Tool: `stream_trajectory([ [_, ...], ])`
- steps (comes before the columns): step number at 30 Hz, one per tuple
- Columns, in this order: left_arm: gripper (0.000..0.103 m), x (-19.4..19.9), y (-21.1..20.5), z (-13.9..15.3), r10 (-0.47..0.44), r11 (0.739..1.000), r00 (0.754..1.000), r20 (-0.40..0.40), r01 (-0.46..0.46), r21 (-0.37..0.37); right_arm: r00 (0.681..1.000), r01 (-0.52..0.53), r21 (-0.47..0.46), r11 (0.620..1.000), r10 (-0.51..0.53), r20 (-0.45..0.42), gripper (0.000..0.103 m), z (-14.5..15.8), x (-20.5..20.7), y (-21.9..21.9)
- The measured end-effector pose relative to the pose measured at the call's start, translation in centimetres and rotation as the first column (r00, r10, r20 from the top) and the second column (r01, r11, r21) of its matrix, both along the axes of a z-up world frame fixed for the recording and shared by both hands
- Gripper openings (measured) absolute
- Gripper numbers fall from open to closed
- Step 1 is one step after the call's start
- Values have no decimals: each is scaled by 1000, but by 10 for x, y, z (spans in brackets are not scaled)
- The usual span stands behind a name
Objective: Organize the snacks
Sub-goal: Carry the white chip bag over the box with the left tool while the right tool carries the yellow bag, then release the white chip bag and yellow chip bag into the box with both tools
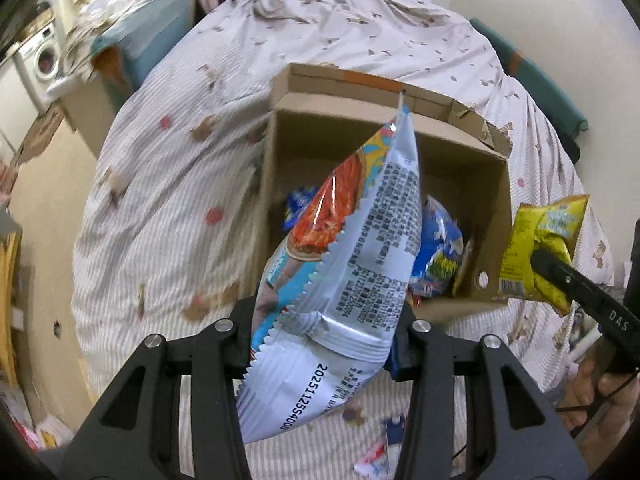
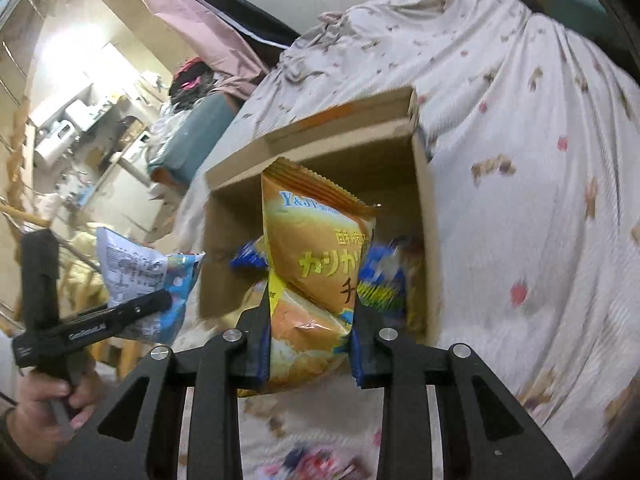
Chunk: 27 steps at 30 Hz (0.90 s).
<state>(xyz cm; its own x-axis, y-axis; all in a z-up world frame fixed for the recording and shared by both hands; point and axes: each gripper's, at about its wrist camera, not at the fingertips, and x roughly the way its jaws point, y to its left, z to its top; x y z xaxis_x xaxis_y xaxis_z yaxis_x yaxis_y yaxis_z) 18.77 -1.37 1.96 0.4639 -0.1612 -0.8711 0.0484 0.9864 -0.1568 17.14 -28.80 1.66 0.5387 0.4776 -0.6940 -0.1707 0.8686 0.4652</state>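
My left gripper (image 1: 324,340) is shut on a white and blue snack bag (image 1: 344,264) and holds it upright above the near edge of an open cardboard box (image 1: 496,200) on the bed. My right gripper (image 2: 310,340) is shut on a yellow-orange snack bag (image 2: 320,256), held in front of the same box (image 2: 424,208). The box holds several blue and yellow snack packs (image 1: 438,256). The right gripper with its yellow bag (image 1: 540,240) shows at the right of the left wrist view. The left gripper with its bag (image 2: 136,276) shows at the left of the right wrist view.
The box sits on a bed with a white patterned cover (image 1: 168,168). More snack packs (image 2: 316,460) lie on the bed below the grippers. A teal crate (image 1: 160,36) and a washing machine (image 1: 44,60) stand to the far left.
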Motion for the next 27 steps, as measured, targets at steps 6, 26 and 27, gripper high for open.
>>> stream_trajectory([
  [6, 41, 44, -26, -17, -43, 999, 999, 0, 43, -10, 1000, 31, -81, 996, -31, 1, 32, -9, 42, 1],
  [26, 61, 80, -23, -52, -48, 991, 998, -31, 44, -125, 1000, 9, -137, 991, -12, -19, 49, -50, 76, 11],
  [27, 64, 79, -22, -48, -37, 993, 999, -11, 36, -115, 1000, 10, -100, 995, -11, -16, 66, -49, 76, 8],
])
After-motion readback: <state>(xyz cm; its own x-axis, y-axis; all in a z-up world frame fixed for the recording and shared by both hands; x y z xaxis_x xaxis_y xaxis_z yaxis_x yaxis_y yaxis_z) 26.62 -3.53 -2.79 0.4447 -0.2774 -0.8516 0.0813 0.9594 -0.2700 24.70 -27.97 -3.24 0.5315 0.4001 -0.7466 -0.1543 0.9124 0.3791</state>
